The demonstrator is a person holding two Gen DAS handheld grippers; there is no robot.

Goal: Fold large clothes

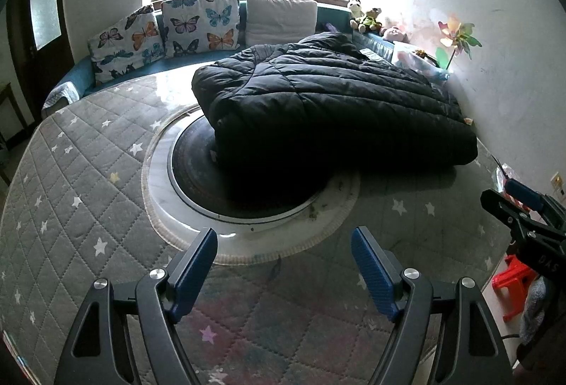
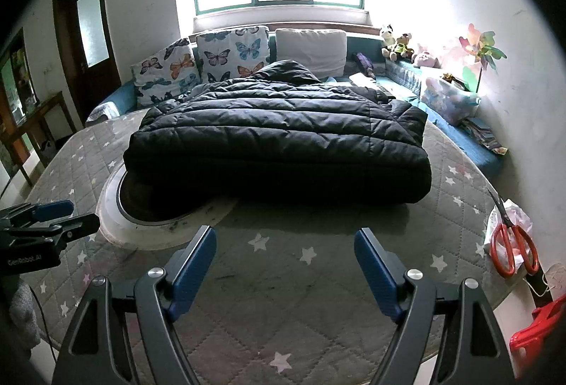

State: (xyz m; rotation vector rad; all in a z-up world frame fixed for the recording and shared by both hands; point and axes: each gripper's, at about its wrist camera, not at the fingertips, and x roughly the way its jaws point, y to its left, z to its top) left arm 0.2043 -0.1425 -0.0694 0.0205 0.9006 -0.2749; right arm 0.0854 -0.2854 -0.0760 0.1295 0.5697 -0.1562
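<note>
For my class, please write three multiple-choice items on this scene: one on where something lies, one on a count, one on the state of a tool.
1. Where do the red-handled scissors lie?
A. at the table's right edge
B. on the jacket
C. on the sofa

2. How many butterfly cushions stand on the sofa?
A. one
B. two
C. four

3. How do the left tongs and right tongs stand?
A. both open and empty
B. both shut on the black jacket
C. one open, one shut

Answers: 1 A, they rest on white plastic there. 2 B, two show side by side. 3 A, pads apart, nothing between.
</note>
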